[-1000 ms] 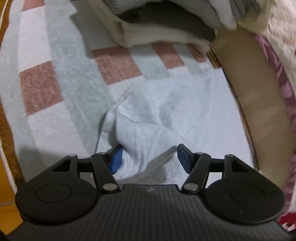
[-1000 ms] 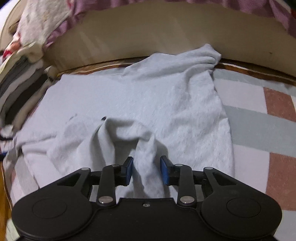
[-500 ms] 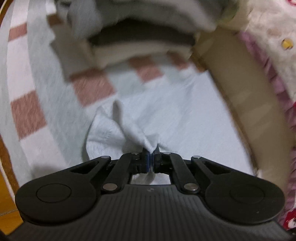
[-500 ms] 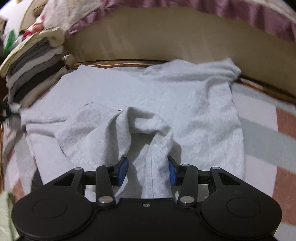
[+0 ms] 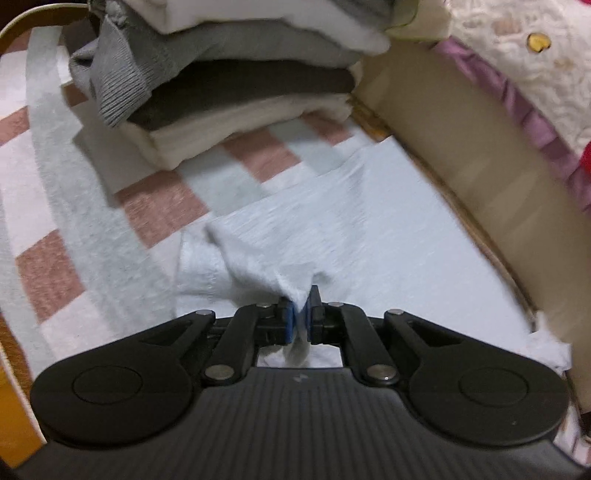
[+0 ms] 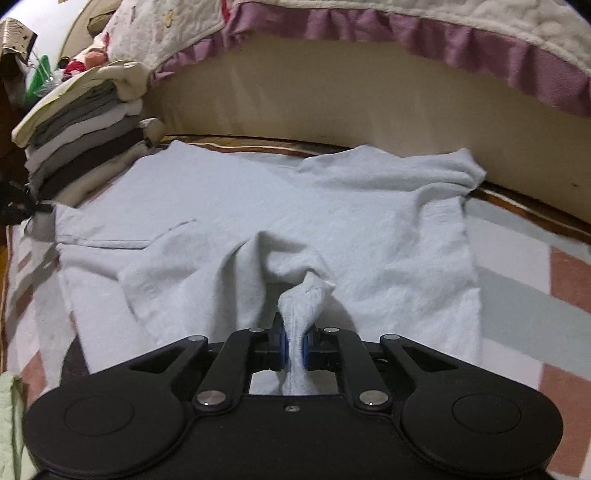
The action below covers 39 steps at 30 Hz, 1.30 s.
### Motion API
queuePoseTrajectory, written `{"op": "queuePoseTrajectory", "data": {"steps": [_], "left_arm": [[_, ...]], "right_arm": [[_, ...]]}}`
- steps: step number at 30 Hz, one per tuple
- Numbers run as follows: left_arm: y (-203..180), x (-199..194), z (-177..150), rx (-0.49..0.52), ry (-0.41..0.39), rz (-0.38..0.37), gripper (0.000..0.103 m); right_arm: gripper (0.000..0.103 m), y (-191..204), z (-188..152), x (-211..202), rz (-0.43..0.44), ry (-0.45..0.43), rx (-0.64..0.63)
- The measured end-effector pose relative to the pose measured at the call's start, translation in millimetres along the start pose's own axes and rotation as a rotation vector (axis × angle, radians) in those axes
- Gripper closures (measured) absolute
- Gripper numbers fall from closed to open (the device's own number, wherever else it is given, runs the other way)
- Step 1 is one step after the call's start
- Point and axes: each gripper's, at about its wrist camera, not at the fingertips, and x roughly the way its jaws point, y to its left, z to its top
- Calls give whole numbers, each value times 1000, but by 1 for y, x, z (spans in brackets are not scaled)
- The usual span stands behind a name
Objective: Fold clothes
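Note:
A pale blue-grey garment point(image 6: 229, 206) lies spread on a checked blanket point(image 5: 48, 221); it also shows in the left wrist view point(image 5: 369, 236). My left gripper point(image 5: 301, 314) is shut on a pinched fold of the garment's near edge. My right gripper point(image 6: 293, 343) is shut on a bunched ridge of the same garment, which rises in a peak just ahead of the fingers. The far part of the garment lies flat up to the bed base.
A stack of folded clothes point(image 5: 240, 81) stands on the blanket ahead of the left gripper, and shows at the left in the right wrist view point(image 6: 81, 140). A beige bed base point(image 6: 369, 107) with a purple-trimmed quilt point(image 6: 406, 33) borders the far side.
Both grippers have closed on the garment: the left shut first, the right in the last half second. The cloth is now gathered and raised at each gripper.

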Motion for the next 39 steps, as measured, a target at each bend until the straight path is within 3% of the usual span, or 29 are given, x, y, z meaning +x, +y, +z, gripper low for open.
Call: {"op": "queuePoseTrajectory", "data": {"steps": [3, 6, 10, 11, 12, 13, 14, 16, 17, 21, 23, 24, 27, 31, 39], "left_arm": [[3, 0, -2, -16, 3, 34, 62], [13, 10, -10, -83, 56, 36, 61], [21, 24, -19, -114, 101, 10, 56], [20, 26, -21, -106, 106, 6, 56], [18, 28, -21, -81, 116, 6, 64], [13, 29, -21, -40, 124, 20, 88], [8, 29, -20, 5, 129, 40, 99], [-2, 21, -16, 78, 87, 74, 99], [-6, 15, -12, 99, 54, 89, 99], [-18, -12, 3, 149, -82, 132, 100], [-22, -19, 6, 167, -115, 141, 100], [-24, -23, 8, 176, -132, 145, 100], [-30, -33, 13, 204, -181, 159, 100], [-39, -45, 18, 237, -240, 176, 100], [-63, -46, 35, 251, -270, 100, 100]], "right_arm": [[94, 2, 1, -1, -30, -1, -49], [95, 9, 1, 0, -88, -2, -130], [95, 17, 3, 0, -96, 1, -191], [94, 15, 4, 1, -84, 0, -171], [90, 13, 5, 2, -68, 0, -146], [89, 10, 6, 4, -54, 4, -119], [85, 7, 7, 6, -43, 10, -90], [64, 1, 7, 12, -13, 24, -39], [59, -2, 7, 15, -2, 32, -15], [53, -1, 6, 27, -5, 34, -47], [59, 7, 8, 29, -38, 22, -119], [94, 13, 8, 26, -58, -4, -169], [96, 29, 11, 3, -83, -105, -227], [96, 38, 15, -32, -96, -206, -157], [97, 13, 20, -52, -121, -255, -55]]}}
